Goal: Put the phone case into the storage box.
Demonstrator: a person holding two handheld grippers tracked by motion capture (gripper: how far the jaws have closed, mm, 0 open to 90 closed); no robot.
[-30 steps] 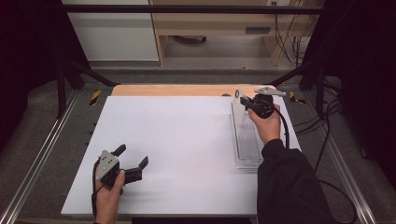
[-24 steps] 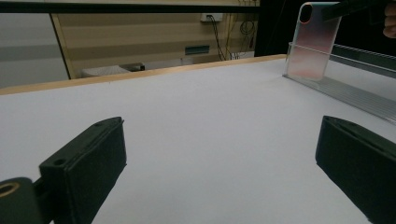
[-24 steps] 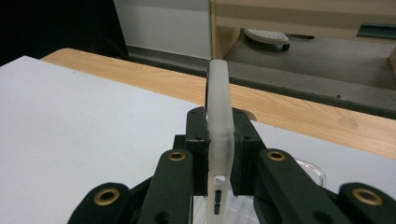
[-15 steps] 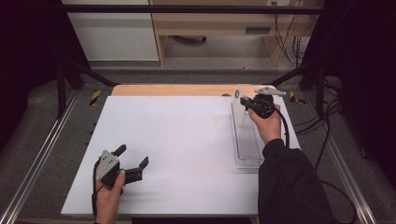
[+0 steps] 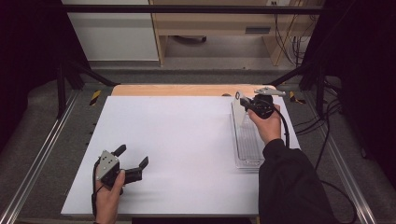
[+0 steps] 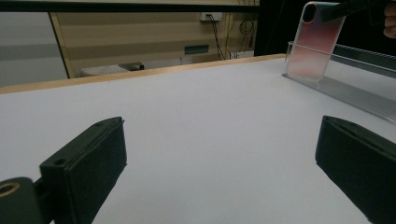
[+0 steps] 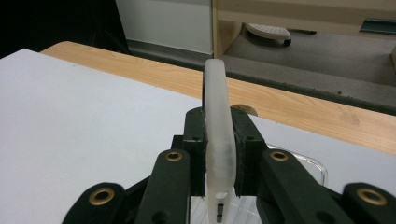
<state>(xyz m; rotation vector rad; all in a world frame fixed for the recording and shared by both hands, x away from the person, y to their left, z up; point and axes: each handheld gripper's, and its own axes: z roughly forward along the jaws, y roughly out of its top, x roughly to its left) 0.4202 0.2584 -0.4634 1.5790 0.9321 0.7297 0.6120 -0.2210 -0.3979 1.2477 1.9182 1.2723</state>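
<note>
A translucent phone case stands upright over the far end of a clear plastic tray at the table's right side. My right gripper is shut on the case's top part. In the right gripper view the case shows edge-on, pinched between the two black jaws of that gripper. In the left gripper view the case looks pinkish, with its lower end at the tray. My left gripper rests open near the table's front left corner, with nothing between its pads.
A white sheet covers the table, with a strip of wooden edge at the far side. Metal rails run along both sides. Cables lie on the floor to the right, and a cabinet stands beyond.
</note>
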